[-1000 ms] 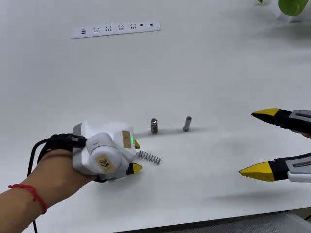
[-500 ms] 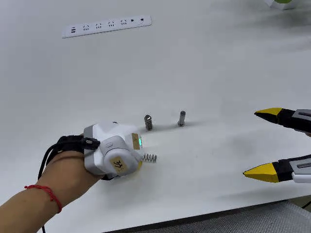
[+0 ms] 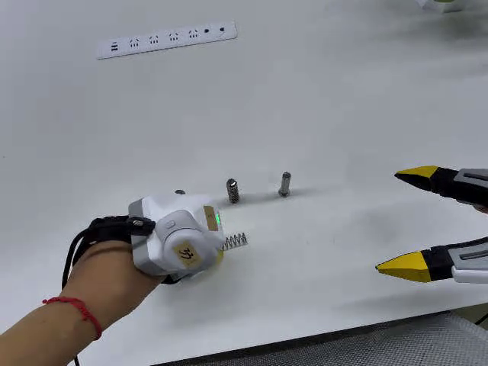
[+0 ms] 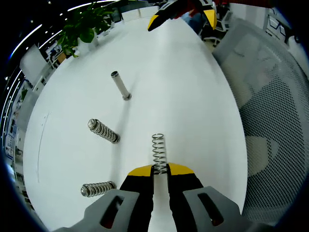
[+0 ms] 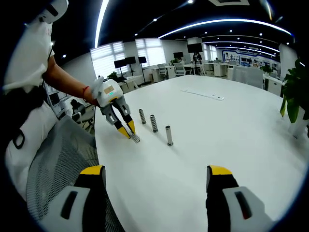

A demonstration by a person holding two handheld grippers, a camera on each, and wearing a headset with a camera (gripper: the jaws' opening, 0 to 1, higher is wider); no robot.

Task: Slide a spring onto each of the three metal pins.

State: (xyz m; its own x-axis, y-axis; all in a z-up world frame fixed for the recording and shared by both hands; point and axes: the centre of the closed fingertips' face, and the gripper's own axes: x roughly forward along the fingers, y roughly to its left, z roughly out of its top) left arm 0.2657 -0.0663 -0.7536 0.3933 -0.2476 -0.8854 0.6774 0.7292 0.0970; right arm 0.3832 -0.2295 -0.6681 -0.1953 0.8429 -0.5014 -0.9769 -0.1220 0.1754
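Note:
My left gripper (image 4: 160, 169) is shut on one end of a loose spring (image 4: 158, 151), which sticks out past the yellow tips. In the head view the spring (image 3: 235, 241) pokes out to the right of the left gripper (image 3: 216, 250), free end tilted up. Three metal pins stand in a row on the white table. Two pins (image 4: 104, 131) (image 4: 98, 188) carry springs, and the far pin (image 4: 120, 85) is bare. The head view shows the sprung pin (image 3: 232, 191) and the bare pin (image 3: 284, 184). My right gripper (image 3: 408, 221) hovers open at the right, holding nothing.
A white power strip (image 3: 166, 40) lies at the back of the table (image 3: 343, 114). The table's front edge runs just below both grippers, with a mesh chair (image 3: 381, 347) beyond it. A potted plant (image 4: 82, 26) stands at the far end.
The left gripper's jaws were open around the spring lying on the table; they have shut on it, and its free end has tipped upward. The right gripper has barely moved.

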